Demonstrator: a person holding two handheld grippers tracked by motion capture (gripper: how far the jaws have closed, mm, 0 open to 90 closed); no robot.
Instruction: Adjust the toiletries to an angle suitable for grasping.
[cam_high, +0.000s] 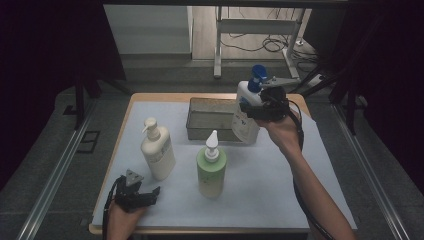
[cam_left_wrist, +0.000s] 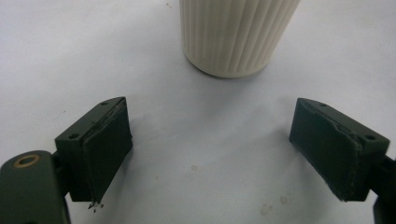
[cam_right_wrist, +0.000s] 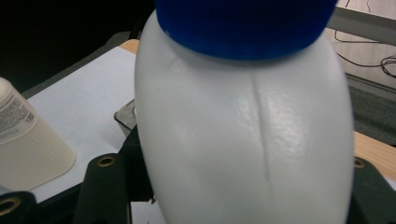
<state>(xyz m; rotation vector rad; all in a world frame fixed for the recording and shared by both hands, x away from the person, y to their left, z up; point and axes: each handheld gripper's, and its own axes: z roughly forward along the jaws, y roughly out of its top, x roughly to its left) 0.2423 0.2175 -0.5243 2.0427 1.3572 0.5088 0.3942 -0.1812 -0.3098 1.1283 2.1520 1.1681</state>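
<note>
My right gripper (cam_high: 255, 111) is shut on a white pump bottle with a blue pump head (cam_high: 246, 107), held off the table beside the right end of the grey metal tray (cam_high: 196, 120). In the right gripper view the white bottle (cam_right_wrist: 243, 140) bulges close between the jaws, blue cap on top. A cream ribbed pump bottle (cam_high: 157, 151) stands at the left, and a green pump bottle (cam_high: 211, 169) stands mid-table. My left gripper (cam_high: 150, 192) rests open at the front left edge. Its pads (cam_left_wrist: 105, 149) stand wide apart with the cream bottle's base (cam_left_wrist: 236, 35) just beyond them.
A white sheet (cam_high: 280, 185) covers the wooden table. Dark drapes hang on both sides. A metal frame and cables (cam_high: 265, 45) lie on the floor beyond the table's far edge.
</note>
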